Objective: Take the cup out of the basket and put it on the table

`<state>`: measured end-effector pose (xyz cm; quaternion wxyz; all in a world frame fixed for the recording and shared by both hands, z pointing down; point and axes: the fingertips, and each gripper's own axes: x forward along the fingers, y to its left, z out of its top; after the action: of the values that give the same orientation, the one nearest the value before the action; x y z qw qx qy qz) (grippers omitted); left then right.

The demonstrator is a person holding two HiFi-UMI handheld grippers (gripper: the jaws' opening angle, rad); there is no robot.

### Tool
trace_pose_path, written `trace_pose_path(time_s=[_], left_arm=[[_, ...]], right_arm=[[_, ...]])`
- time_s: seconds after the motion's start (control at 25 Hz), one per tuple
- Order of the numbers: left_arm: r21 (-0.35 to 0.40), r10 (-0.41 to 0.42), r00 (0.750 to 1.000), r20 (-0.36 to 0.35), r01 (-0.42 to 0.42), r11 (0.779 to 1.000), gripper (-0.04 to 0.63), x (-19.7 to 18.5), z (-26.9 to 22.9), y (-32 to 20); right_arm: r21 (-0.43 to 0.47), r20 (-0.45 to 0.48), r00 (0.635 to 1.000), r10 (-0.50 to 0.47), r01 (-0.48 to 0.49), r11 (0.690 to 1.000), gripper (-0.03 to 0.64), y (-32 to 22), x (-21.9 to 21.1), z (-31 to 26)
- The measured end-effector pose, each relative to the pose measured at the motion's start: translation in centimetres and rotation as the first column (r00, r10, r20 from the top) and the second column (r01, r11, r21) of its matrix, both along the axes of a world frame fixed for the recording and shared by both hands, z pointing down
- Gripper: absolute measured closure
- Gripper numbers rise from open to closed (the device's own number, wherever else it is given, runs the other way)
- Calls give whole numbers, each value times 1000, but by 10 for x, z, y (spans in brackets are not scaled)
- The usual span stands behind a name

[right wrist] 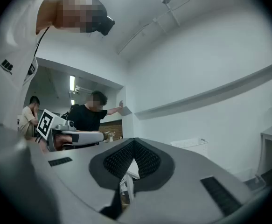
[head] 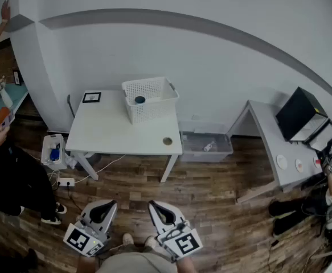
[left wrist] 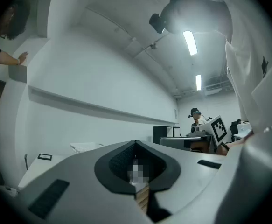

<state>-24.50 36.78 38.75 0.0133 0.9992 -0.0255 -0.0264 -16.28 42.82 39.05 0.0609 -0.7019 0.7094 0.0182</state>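
A white slatted basket [head: 149,98] stands at the back of the white table [head: 106,132], and a blue cup [head: 139,100] sits inside it. Both grippers hang low over the wooden floor, well short of the table. In the head view my left gripper [head: 105,206] and my right gripper [head: 155,206] are side by side, each with its jaws together and nothing between them. From the left gripper view the basket [left wrist: 86,147] is small and far off beyond the shut gripper [left wrist: 136,144]. In the right gripper view the basket [right wrist: 190,145] is also distant beyond that shut gripper [right wrist: 134,142].
On the table lie a small round object [head: 167,141] near the front edge and a black-framed card [head: 91,98] at the back left. A grey bin [head: 205,144] sits on the floor right of the table. A second table [head: 271,152] carries a black box [head: 298,115]. A person [head: 3,175] stands at the left.
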Motion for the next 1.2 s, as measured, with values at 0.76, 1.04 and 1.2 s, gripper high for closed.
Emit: trace_pose_path(time_s=[0.76,1.04,1.2], left_arm=[[3,-31,999,10,31,1000,594,24,2,17],[1,-39,999,31,39,999,594,36,4,19],[-1,-32,999,32,32,999,594,46,8,8]], right_arm=[[24,14,999,-41,41,999,607,23,24,2],[34,14,998,-61,61,998,607,22,36,0],[25,14,998,-66,65,998,607,11,45,3]])
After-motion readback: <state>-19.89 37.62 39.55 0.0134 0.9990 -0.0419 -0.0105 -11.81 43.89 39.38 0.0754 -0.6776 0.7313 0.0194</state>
